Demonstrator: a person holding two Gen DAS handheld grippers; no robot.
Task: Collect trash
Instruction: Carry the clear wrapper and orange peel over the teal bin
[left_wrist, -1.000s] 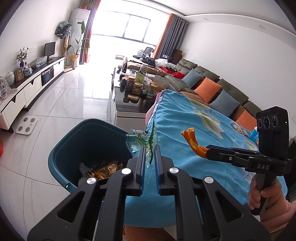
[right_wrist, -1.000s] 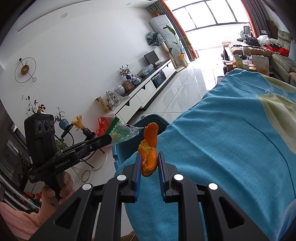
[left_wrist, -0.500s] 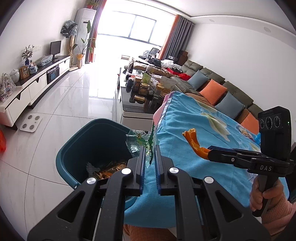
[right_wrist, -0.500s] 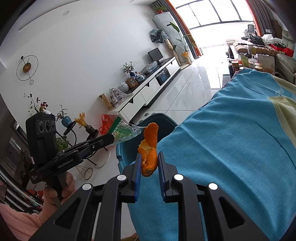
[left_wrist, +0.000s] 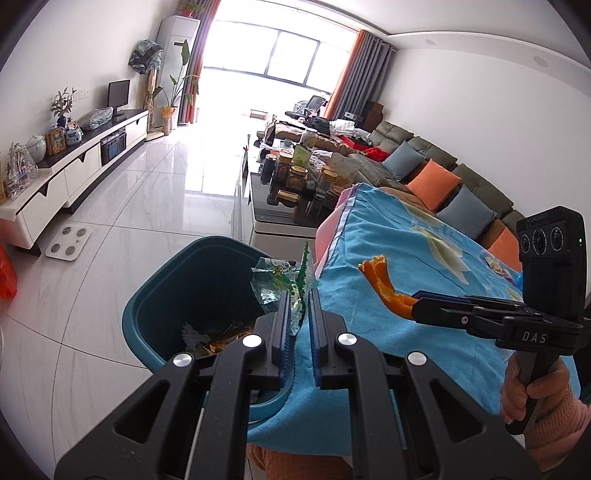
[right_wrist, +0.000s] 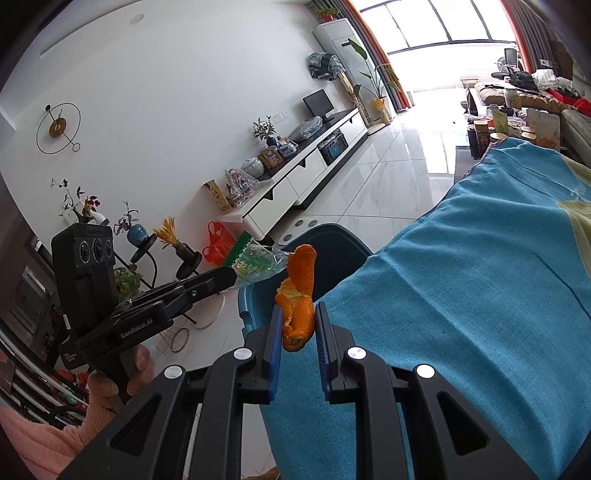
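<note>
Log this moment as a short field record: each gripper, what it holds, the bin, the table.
left gripper: shut on wrapper, a clear and green plastic piece, held at the bin's near rim
right gripper: shut on orange peel, over the tablecloth edge, short of the bin
bin: teal, open, on the floor beside the table; already holds some wrappers
tablecloth: blue, printed, hangs over the table edge next to the bin
step left: neither piece is released yet

The bin was teal, the peel orange, the wrapper clear with green print, the cloth bright blue with a pale leaf pattern.
</note>
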